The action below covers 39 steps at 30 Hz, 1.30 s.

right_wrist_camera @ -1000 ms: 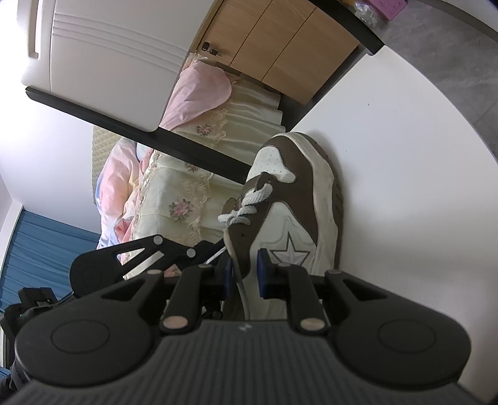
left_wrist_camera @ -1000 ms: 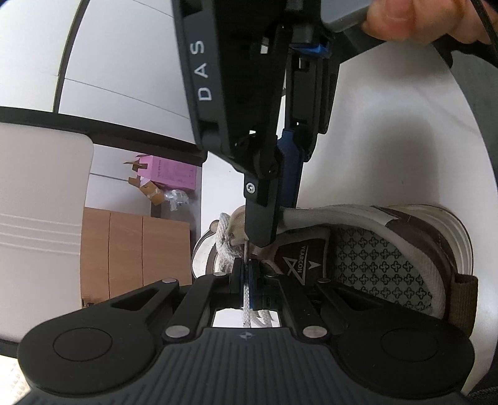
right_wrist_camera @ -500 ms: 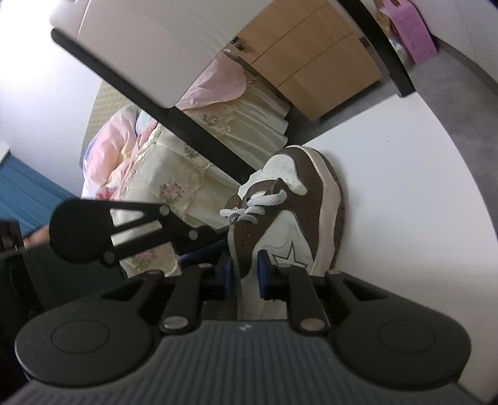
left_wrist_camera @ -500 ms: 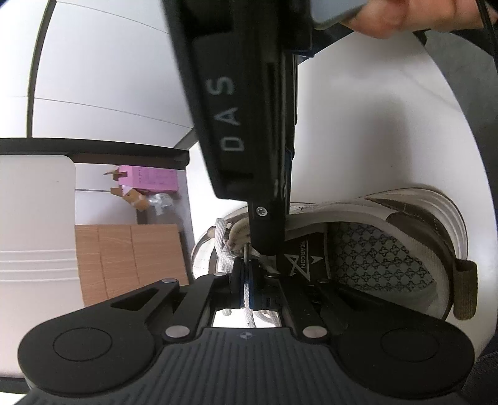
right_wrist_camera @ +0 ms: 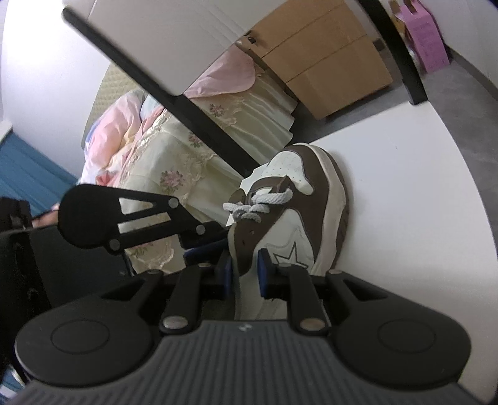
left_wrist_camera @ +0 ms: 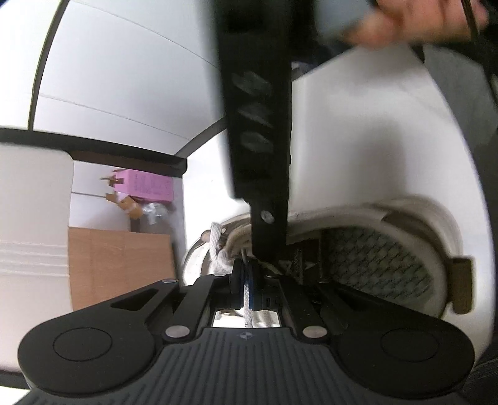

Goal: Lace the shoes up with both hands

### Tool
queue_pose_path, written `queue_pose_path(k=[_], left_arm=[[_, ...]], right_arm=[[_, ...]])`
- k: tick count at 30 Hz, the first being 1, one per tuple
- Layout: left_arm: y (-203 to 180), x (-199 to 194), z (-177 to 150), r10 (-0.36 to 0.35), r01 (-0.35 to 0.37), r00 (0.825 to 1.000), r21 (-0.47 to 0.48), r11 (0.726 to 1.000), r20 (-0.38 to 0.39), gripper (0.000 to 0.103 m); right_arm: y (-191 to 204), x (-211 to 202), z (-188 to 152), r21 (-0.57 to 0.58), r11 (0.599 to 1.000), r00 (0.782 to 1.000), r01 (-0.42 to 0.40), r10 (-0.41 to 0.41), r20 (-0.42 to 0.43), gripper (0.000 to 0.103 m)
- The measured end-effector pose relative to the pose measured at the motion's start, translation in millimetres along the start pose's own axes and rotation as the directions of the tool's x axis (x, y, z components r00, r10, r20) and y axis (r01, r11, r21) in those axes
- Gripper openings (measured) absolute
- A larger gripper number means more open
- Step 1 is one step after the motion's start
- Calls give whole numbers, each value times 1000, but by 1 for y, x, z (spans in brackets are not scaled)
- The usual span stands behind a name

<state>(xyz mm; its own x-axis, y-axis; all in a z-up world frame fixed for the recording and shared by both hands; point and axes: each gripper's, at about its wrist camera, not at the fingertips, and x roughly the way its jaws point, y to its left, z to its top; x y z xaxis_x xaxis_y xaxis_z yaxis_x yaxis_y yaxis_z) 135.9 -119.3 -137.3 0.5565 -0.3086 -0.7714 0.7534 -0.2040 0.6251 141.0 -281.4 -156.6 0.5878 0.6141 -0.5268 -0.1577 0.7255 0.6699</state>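
White tabletop (right_wrist_camera: 404, 193) fills the right of the right wrist view, with a floral bedspread (right_wrist_camera: 174, 162) at centre left and wooden drawers (right_wrist_camera: 323, 62) in the upper right. On the table lies a brown and white shoe (right_wrist_camera: 298, 218), toe toward the top of the frame, its white lace (right_wrist_camera: 258, 202) crossed over the lowest eyelets only. The heel end is cut off behind the right gripper (right_wrist_camera: 244, 274), whose blue-padded fingers sit one on each side of the shoe's upper side wall, clamped on it.

From the left wrist view much is blurred: the right gripper's black body (left_wrist_camera: 258, 124) crosses the upper centre as a smear, its lettering unreadable, and a hand (left_wrist_camera: 414, 21) at the top right is only a blur. The shoe's (left_wrist_camera: 389, 249) patterned lining shows at right centre. At lower centre the left gripper (left_wrist_camera: 246, 283) has its fingers pressed together on a strand of the lace (left_wrist_camera: 247, 299), just beside the eyelets. A pink box (left_wrist_camera: 143, 183) sits at left centre.
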Motion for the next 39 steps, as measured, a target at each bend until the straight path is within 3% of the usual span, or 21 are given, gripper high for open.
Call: queue_pose_path(k=[2,12,15,17,20,24,27,28,30,32,39], left_arm=[[10,1,-4,-36,36,999,-36,999,17,3],[15,0,-12,-44,49,997,-87,995,60,3],[10,-5,-17,-37,42,997,-93,995,62,3],[10,-6,-15,-34,39,998,-95,995,61,3],[10,-6,-15,-29,35,998,-99,994,61,3],[-2,-19,-17,-24,30,998,-106,994,60,3],[-5,-22,-18,-20,26,998,-109,994,58,3],[-6,-24,-18,-18,25,998,-111,994,57,3],[-3,-20,-18,-15,21,998,-113,993,58,3],[-2,-18,-17,-8,14,998,-115,993,56,3],[-8,-23,-13,37,-32,999,-141,990,31,4]], right_arm=[[8,1,-1,-65,998,1000,21,-21,2,19],[-20,-5,6,150,984,995,-97,94,27,21],[-48,-14,9,332,922,978,-197,162,131,21],[-64,-9,8,434,881,981,-187,142,134,21],[-72,4,6,502,837,976,-216,174,131,21],[-66,14,5,491,853,984,-178,151,95,19],[-66,16,3,500,844,981,-194,164,104,16],[-63,16,3,484,855,982,-188,158,103,15],[-57,14,3,436,883,984,-173,140,106,3],[-54,10,3,410,898,986,-159,123,111,3],[-63,-3,3,447,883,980,-146,66,189,2]])
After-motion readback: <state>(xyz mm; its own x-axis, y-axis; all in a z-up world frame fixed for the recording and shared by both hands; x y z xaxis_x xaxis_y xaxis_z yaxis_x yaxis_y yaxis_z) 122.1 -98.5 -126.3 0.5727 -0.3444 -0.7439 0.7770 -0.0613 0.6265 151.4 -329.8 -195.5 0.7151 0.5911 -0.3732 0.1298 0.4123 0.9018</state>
